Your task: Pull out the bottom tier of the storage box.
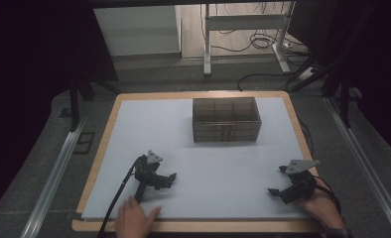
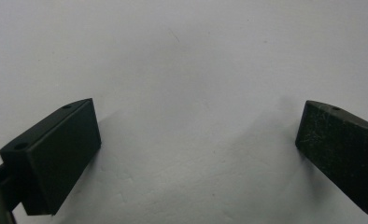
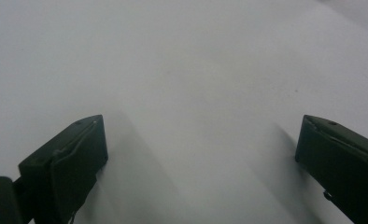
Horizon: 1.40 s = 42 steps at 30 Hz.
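Observation:
My left gripper (image 1: 162, 173) rests low on the white mat (image 1: 213, 163) at the front left, with a hand (image 1: 134, 218) just behind it at the table edge. In the left gripper view its jaws stand wide apart, open (image 2: 198, 140), with bare mat between them. My right gripper (image 1: 278, 180) sits at the front right, held by the other hand (image 1: 325, 206). In the right gripper view it is open (image 3: 201, 149) over bare mat and nothing lies between the jaws.
A dark see-through box (image 1: 226, 119) with several compartments stands at the back middle of the mat. The wooden table edge (image 1: 101, 144) frames the mat. Cables and metal frame legs (image 1: 207, 44) lie on the floor beyond.

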{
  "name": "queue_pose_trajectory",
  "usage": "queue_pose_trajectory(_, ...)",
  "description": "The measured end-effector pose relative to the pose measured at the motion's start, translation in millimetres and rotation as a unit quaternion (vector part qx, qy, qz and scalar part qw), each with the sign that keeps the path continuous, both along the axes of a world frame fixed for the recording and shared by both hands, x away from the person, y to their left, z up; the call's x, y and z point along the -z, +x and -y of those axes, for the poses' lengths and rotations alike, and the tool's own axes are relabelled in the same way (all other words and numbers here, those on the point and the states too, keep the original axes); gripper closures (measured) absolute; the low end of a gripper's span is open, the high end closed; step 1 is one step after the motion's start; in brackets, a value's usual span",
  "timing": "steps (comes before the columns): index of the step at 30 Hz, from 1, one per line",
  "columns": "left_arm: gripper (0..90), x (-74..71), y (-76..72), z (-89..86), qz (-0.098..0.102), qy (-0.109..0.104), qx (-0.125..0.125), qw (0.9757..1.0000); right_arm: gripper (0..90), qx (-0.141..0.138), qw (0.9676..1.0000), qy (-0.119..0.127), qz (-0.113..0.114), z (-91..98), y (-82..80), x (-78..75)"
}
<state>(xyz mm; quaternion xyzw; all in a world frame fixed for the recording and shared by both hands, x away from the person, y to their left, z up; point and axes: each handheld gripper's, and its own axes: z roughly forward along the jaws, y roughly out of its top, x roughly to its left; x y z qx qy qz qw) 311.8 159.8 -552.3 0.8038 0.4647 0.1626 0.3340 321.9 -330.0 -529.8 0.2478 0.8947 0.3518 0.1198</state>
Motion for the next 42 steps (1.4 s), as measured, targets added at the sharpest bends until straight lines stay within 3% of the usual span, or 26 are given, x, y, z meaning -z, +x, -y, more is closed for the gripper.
queue_pose_trajectory(42,0.0,0.1,0.0,0.1,0.000,0.000,0.000,1.0000,3.7,0.004,1.0000,0.002,0.000,-0.1,-0.8,-0.8)
